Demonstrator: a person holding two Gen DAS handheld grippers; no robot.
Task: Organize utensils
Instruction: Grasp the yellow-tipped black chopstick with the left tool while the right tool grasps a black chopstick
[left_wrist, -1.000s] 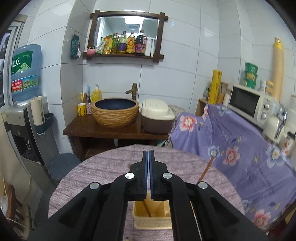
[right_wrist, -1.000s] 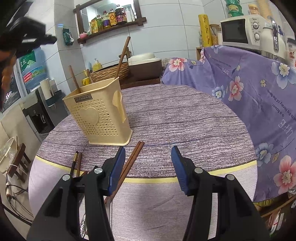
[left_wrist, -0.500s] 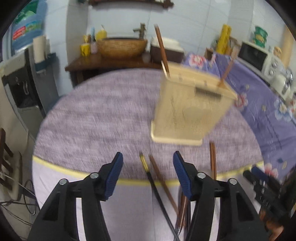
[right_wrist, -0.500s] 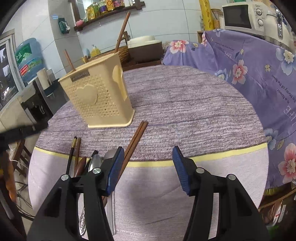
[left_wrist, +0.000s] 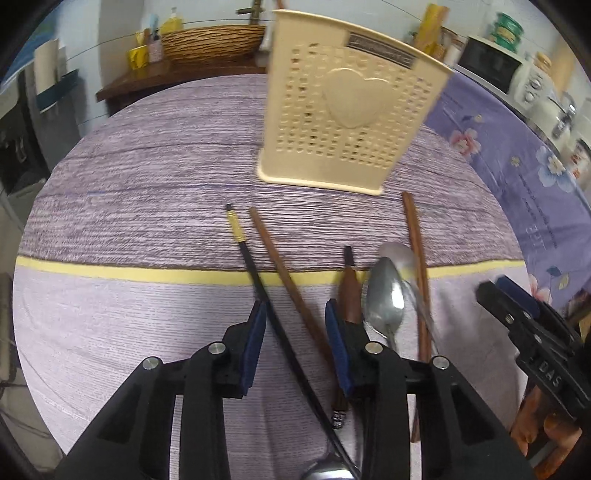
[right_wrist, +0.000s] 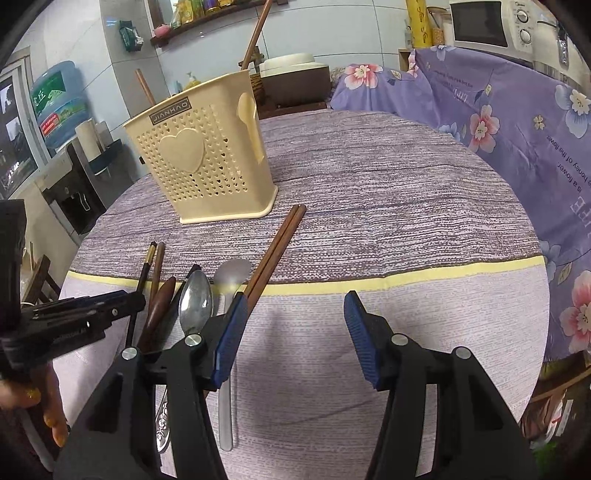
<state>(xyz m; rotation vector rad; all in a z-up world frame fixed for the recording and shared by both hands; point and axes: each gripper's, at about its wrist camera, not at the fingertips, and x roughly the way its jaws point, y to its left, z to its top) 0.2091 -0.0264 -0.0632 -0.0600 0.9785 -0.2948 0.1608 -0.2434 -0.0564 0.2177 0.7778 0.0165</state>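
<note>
A cream perforated holder (left_wrist: 343, 110) (right_wrist: 199, 162) stands on the round table with two brown chopsticks (right_wrist: 255, 33) upright in it. In front of it lie a black chopstick (left_wrist: 251, 266), a brown chopstick (left_wrist: 280, 258), a brown-handled utensil (left_wrist: 351, 291), a metal spoon (left_wrist: 384, 299), a pale spoon (right_wrist: 231, 277) and a brown chopstick pair (right_wrist: 277, 247). My left gripper (left_wrist: 295, 310) is low over the cloth, its jaws closing with the black and brown chopsticks between them, and gaps still show at the pads. My right gripper (right_wrist: 295, 301) is open over bare cloth, right of the chopstick pair.
The table's lilac cloth (right_wrist: 369, 184) has a yellow stripe across the near part. A purple floral cover (right_wrist: 498, 110) with a microwave (right_wrist: 484, 22) on it stands to the right. Behind are a wicker basin (left_wrist: 214, 40) and a water dispenser (right_wrist: 55, 107).
My left gripper dropped from high above the holder to just over the loose utensils, tilting down. It went from shut to wide, then narrower. The right gripper sank slightly toward the table.
</note>
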